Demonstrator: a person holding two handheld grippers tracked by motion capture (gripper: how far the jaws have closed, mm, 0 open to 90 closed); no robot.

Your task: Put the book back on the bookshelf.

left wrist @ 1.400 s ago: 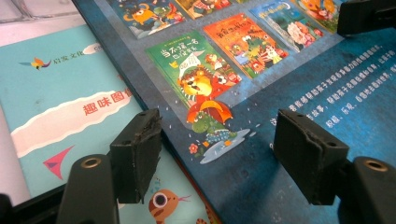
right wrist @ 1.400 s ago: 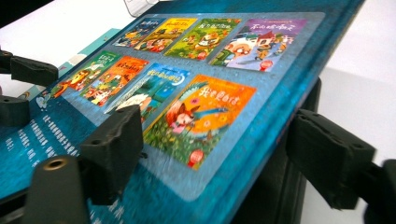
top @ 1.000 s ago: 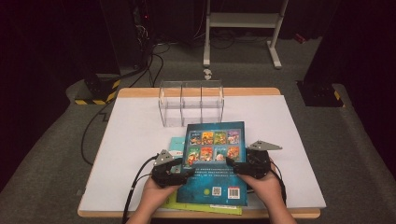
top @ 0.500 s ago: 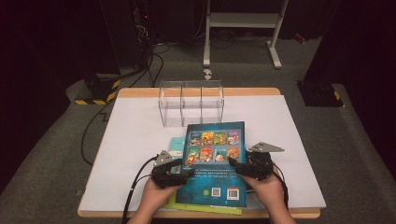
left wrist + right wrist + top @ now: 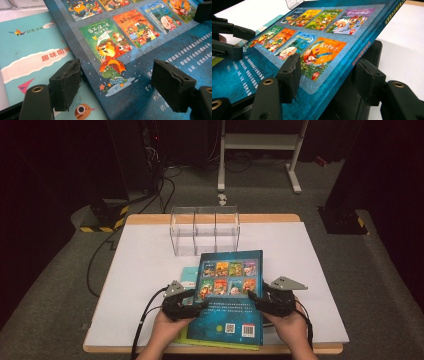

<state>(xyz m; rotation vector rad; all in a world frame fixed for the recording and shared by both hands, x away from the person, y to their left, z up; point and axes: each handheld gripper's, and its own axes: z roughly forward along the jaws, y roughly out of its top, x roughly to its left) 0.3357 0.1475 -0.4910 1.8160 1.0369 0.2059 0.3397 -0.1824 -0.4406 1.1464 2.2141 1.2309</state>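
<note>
A blue picture book (image 5: 230, 295) lies back cover up on other books near the table's front edge. My left gripper (image 5: 200, 306) is at its left edge, open. In the left gripper view (image 5: 117, 85) one pad hangs over the teal book (image 5: 30, 50) and the other over the blue cover (image 5: 150, 50). My right gripper (image 5: 252, 297) is at the book's right edge. Its jaws (image 5: 328, 72) have just been closing, one pad over the cover (image 5: 317, 37) and one under the raised spine edge. I see no firm pinch.
A clear plastic organizer (image 5: 205, 230) with three compartments stands behind the books. A teal booklet (image 5: 189, 276) and a yellow-green one (image 5: 200, 340) stick out from under the blue book. The white tabletop (image 5: 140, 270) stretches to both sides. Cables trail off the left front.
The right gripper's jaws have drawn closer together around the blue book's right edge. Both hands, the left gripper and the book stay where they were.
</note>
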